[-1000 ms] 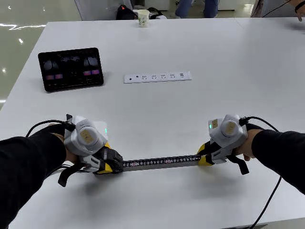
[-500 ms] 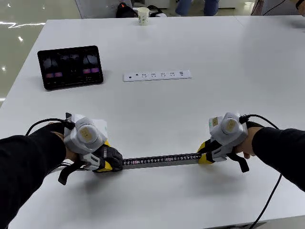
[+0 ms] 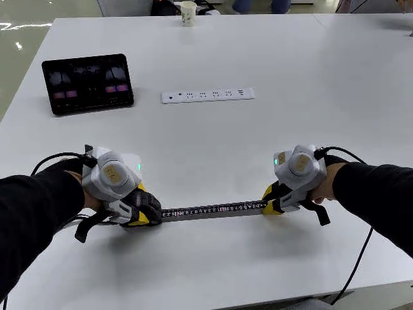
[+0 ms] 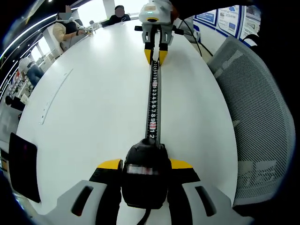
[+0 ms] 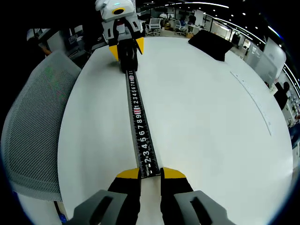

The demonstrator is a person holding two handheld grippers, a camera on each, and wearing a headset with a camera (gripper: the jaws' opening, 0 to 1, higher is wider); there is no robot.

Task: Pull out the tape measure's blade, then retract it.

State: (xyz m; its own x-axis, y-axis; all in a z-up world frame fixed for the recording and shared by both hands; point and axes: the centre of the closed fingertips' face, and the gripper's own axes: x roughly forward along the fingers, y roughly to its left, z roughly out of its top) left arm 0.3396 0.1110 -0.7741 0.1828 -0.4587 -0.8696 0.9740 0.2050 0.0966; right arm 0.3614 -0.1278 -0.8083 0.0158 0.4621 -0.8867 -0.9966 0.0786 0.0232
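**Q:** Which step was this?

**A:** The pull-out, and by my reckoning at or near its end. At the left, near the front edge of the white table (image 3: 258,58), the left gripper (image 3: 143,214) had its jaws spread about the black-and-yellow tape measure case (image 3: 148,206), clamped on both its sides.

**Q:** And the blade?

**A:** The blade (image 3: 213,209) lay flat on the tabletop, numbers up. It ran straight from the case across to the right gripper (image 3: 266,206), whose jaws stood almost together, pinching the blade's free end between their yellow tips.

**Q:** What did the next move call for?

**A:** The retract, I judged. The right gripper would need to walk that end back toward the case, in line and under control, so the blade didn't snap home. The left would have to hold the case firm.
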